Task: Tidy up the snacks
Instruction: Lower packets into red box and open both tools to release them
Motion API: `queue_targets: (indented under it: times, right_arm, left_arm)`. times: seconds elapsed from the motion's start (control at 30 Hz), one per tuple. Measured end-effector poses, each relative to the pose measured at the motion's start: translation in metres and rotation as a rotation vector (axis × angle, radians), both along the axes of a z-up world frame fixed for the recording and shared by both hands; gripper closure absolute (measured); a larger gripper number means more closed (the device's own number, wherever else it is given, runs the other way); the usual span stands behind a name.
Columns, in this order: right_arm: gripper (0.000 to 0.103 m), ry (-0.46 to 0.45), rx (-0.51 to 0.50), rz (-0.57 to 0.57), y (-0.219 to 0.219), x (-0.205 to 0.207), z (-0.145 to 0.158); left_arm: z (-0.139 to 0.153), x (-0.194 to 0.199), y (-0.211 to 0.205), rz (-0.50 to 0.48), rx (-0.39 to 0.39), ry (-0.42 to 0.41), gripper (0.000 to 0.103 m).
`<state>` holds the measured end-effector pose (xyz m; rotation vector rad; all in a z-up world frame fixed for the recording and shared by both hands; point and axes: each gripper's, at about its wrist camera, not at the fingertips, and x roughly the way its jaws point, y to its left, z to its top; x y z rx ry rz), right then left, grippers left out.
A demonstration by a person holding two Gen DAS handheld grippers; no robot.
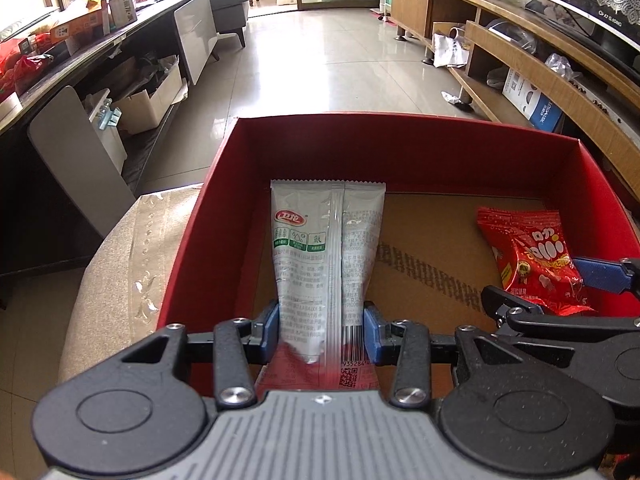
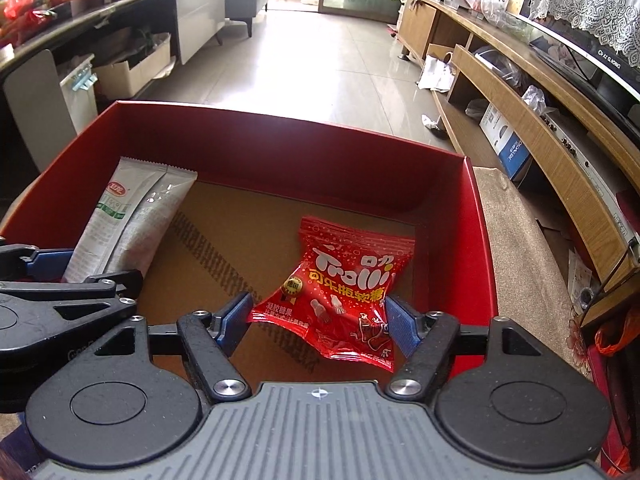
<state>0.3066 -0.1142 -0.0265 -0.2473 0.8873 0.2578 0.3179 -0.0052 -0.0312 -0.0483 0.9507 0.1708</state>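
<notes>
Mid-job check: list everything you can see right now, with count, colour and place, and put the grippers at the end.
box: one, red walls with a brown cardboard floor, open top, on a beige cushioned surface
long snack packet: one, white-grey with a red end, left side of the box, its far end against the back wall
candy bag: one, red, right side of the box floor
floor: glossy beige tiles beyond the box
wooden shelf unit: one, brown, along the right
dark counter: one, along the left, cluttered
left gripper: black with blue pads, shut on the long snack packet
right gripper: black with blue pads, open either side of the candy bag
</notes>
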Motion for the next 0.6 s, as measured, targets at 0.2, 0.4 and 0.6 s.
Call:
queue_targets:
  times: [0.2,0.4,0.6]
  right_arm:
    - [0.023,-0.005,0.027,-0.013,-0.003,0.0,0.004]
    - [0.018,-0.022,0.019,-0.023,-0.005,-0.002,0.007]
    - [0.017,-0.03,0.023,-0.032,-0.006,-0.003,0.01]
  left_arm:
    - [0.005,-0.001,0.001,0.003,0.016,-0.019,0.061]
    - [0.01,-0.003,0.002,0.0,0.032,-0.029,0.056]
    - [0.013,-0.005,0.004,0.006,0.03,-0.032,0.05]
